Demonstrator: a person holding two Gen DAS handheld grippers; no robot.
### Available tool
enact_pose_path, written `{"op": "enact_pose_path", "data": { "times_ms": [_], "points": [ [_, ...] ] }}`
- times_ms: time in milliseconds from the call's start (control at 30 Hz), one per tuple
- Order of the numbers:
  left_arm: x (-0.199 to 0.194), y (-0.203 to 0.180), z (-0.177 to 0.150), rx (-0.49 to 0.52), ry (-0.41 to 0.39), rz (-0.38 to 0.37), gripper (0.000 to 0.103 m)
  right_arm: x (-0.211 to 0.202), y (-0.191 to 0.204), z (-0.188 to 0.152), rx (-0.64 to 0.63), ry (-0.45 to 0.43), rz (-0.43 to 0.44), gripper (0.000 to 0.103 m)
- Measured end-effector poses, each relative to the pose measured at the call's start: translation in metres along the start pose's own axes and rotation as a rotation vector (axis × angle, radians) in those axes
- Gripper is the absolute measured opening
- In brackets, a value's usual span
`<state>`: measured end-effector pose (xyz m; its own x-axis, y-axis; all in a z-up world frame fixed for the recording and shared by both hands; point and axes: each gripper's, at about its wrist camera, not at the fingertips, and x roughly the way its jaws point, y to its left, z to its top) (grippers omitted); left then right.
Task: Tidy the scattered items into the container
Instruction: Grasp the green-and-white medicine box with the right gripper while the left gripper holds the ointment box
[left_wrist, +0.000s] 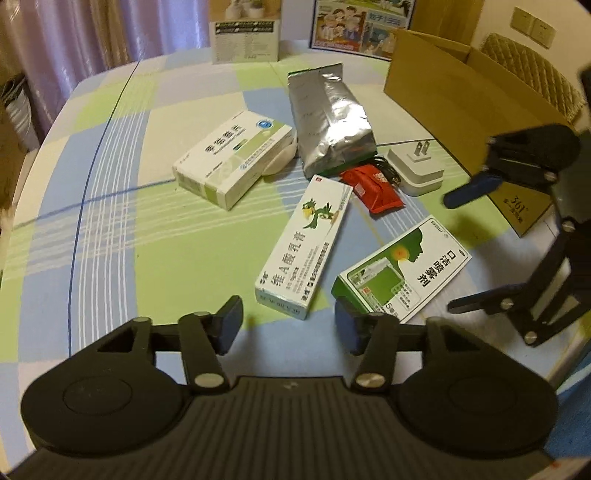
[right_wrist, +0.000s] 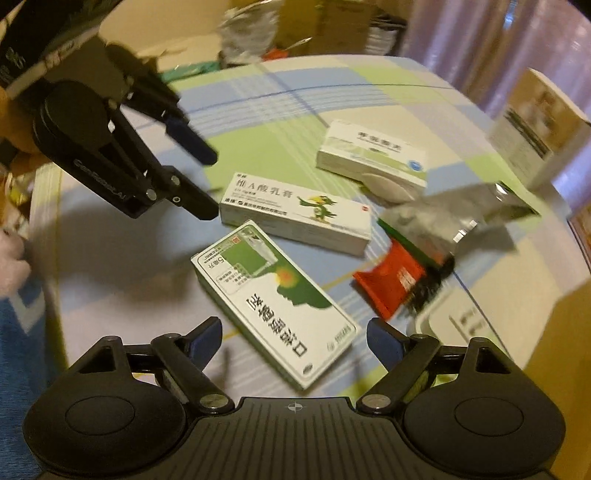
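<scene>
Scattered on the checked tablecloth lie a green-and-white spray box (left_wrist: 400, 266) (right_wrist: 275, 306), a long cream box with a green bird (left_wrist: 304, 245) (right_wrist: 295, 216), a white-green pill box (left_wrist: 232, 157) (right_wrist: 373, 155), a silver foil bag (left_wrist: 328, 120) (right_wrist: 454, 216), a red packet (left_wrist: 373, 188) (right_wrist: 391, 282) and a white plug adapter (left_wrist: 417, 166). The open cardboard box (left_wrist: 465, 110) stands at the right. My left gripper (left_wrist: 290, 326) (right_wrist: 212, 181) is open, empty, just before the long box. My right gripper (right_wrist: 295, 341) (left_wrist: 452, 254) is open, empty, over the spray box's near end.
A small printed carton (left_wrist: 245, 31) and a picture poster (left_wrist: 364, 26) stand at the table's far edge. Curtains hang behind. A chair back (left_wrist: 535, 70) sits behind the cardboard box. A black cable (left_wrist: 388, 171) lies beside the red packet.
</scene>
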<state>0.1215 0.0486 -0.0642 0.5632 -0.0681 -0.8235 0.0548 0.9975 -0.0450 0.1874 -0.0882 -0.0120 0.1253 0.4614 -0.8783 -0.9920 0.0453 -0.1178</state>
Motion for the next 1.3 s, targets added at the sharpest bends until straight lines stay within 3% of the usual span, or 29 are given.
{"op": "enact_pose_path", "data": {
  "times_ms": [200, 300, 500, 700, 833, 967, 1067, 1133, 1200, 1300],
  "points": [
    [0.006, 0.005, 0.003, -0.005, -0.018, -0.022, 0.06, 0.026, 0.005, 0.01, -0.072, 0.053, 0.017, 0.083],
    [0.008, 0.007, 0.004, -0.007, -0.027, -0.029, 0.061, 0.031, 0.007, 0.012, -0.036, 0.067, 0.021, 0.082],
    [0.016, 0.005, 0.008, 0.0, -0.035, -0.042, 0.064, 0.014, -0.003, 0.006, 0.209, 0.094, 0.039, 0.056],
    [0.03, -0.008, 0.021, 0.071, -0.034, -0.032, 0.065, -0.006, -0.025, -0.025, 0.497, 0.137, -0.012, 0.055],
    [0.042, -0.017, 0.035, 0.146, -0.038, -0.021, 0.065, -0.01, -0.025, -0.03, 0.518, 0.111, -0.007, 0.057],
    [0.055, -0.023, 0.046, 0.226, -0.04, 0.0, 0.065, -0.005, -0.017, -0.028, 0.485, 0.093, -0.035, 0.071],
    [0.065, -0.02, 0.051, 0.222, -0.014, -0.023, 0.061, -0.002, -0.015, -0.028, 0.481, 0.082, -0.046, 0.071],
    [0.068, -0.021, 0.05, 0.222, 0.01, -0.024, 0.046, -0.002, -0.018, -0.031, 0.509, 0.073, -0.045, 0.071],
    [0.065, -0.022, 0.046, 0.214, 0.02, -0.017, 0.039, -0.002, -0.021, -0.033, 0.543, 0.061, -0.031, 0.057],
    [0.055, -0.024, 0.036, 0.159, 0.05, -0.018, 0.033, -0.003, -0.021, -0.034, 0.568, 0.066, -0.016, 0.055]
  ]
}}
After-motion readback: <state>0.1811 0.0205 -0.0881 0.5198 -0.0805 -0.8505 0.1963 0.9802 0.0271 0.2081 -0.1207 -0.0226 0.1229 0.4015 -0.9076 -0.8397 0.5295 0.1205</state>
